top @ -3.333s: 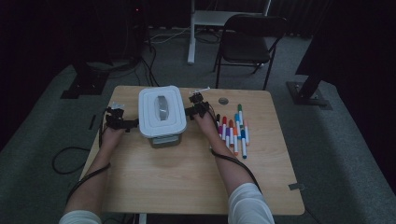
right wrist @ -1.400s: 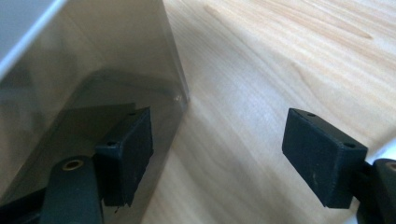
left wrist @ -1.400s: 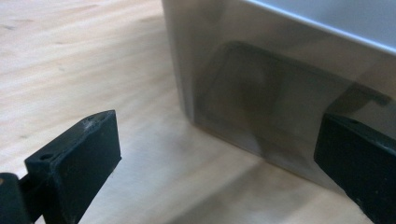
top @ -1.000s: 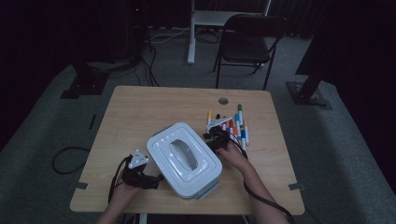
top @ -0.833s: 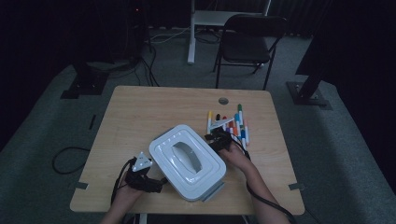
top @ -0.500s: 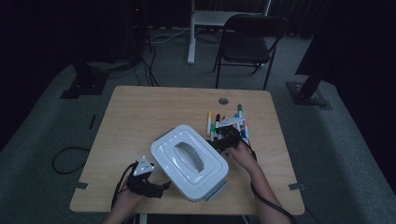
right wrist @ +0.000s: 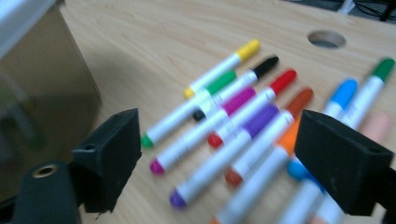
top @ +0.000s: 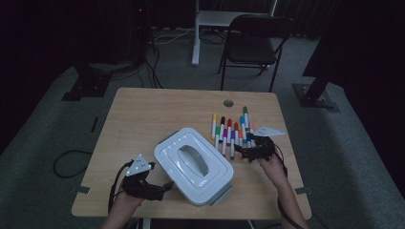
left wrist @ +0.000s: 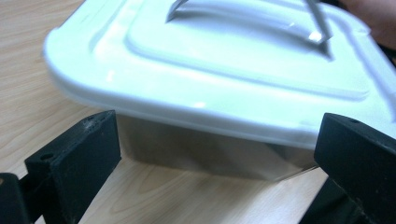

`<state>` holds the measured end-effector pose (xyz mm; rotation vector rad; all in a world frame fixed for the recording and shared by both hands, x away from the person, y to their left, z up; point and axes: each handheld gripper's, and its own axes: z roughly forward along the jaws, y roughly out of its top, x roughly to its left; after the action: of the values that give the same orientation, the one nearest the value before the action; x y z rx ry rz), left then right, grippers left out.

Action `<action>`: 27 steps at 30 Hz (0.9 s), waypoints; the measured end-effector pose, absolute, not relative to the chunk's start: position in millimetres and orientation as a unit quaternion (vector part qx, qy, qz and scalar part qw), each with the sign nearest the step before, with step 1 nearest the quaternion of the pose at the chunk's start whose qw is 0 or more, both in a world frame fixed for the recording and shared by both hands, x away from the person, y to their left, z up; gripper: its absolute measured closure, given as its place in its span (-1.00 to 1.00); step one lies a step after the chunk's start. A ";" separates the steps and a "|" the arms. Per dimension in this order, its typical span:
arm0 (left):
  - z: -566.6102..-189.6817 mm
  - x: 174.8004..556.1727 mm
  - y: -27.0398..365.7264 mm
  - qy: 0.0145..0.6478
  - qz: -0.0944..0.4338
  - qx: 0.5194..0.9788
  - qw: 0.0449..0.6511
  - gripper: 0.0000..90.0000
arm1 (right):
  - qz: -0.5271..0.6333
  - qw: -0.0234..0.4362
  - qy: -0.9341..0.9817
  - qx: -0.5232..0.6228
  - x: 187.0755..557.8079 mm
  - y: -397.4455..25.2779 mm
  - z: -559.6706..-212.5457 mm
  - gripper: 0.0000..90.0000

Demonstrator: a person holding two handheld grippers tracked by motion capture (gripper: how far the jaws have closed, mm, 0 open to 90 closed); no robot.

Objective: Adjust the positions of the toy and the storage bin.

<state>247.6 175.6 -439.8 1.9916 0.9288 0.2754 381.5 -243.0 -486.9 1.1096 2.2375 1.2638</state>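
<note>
1. Black jaws of the left gripper [left wrist: 219,186] stand wide apart with nothing between them, low over the wooden table [top: 143,114] and pointing at the near wall of the white box [left wrist: 205,154]; in the high view this gripper [top: 160,190] sits at the table's near left edge, just beside the box's near corner.
2. Black jaws of the right gripper [right wrist: 219,168] are likewise spread wide and grip nothing, hovering over the near ends of the markers [right wrist: 243,126]; in the high view it [top: 248,153] lies at the near right end of the marker row.
3. White and closed, the box [top: 193,164] sits turned at an angle on the near middle of the table, its lid on and a grey handle [top: 193,157] lying across the top.
4. Markers [top: 231,131] lie side by side to the right of the box, near it but apart; caps show yellow, green, black, red, purple, orange and blue.
5. Beyond the markers, a round hole [top: 229,102] pierces the tabletop near its far edge.
6. Past the table, a dark chair [top: 255,40] stands on the grey floor.
</note>
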 end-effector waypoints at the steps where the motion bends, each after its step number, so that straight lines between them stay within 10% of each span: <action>1: -437.3 247.5 172.4 0.371 0.109 0.807 0.447 -0.98 | 0.445 0.170 0.788 0.391 381.5 -243.0 -486.9 -0.69; 27: -413.6 271.6 96.3 0.331 0.090 0.829 0.441 -0.98 | 0.354 0.180 0.814 0.424 305.1 -295.7 -539.8 -0.71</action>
<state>271.6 96.3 -413.6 2.0591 0.8205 0.2233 305.1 -295.7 -539.8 1.1980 2.2993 0.9995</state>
